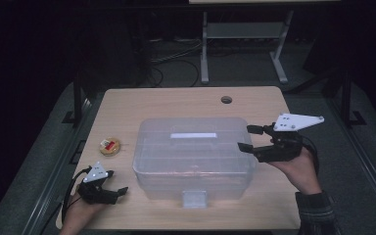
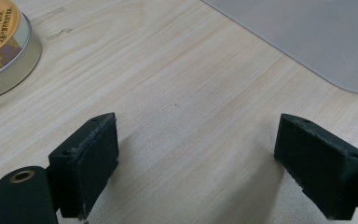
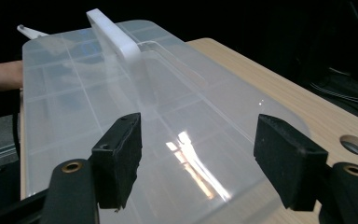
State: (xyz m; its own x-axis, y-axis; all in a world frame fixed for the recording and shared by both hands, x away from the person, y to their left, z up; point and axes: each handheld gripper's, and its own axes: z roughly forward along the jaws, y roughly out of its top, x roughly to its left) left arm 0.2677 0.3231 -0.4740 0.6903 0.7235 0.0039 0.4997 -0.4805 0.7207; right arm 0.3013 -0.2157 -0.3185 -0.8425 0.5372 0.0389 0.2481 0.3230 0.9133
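1. A clear plastic box with a closed lid sits in the middle of the wooden bench; it serves as the landmark for everything below.
2. The box is translucent, divided inside into compartments, with a white handle strip on its lid and a latch tab on the side nearest the person.
3. The right claw hovers at the box's right end, raised off the bench, its jaws pointing in over the lid's right edge.
4. In the right gripper view the right claw stands wide open; the lid lies below and beyond the pads, and nothing is pinched between them.
5. The left claw rests low on the bench to the left of the box's near-left corner, well apart from it.
6. In the left gripper view the left claw is open too, with bare wood between its pads and the box's rounded corner farther ahead.
7. A small round tin with a yellow-and-red lid lies on the bench left of the box, beyond the left claw.
8. A cable hole is in the bench behind the box, toward the right.
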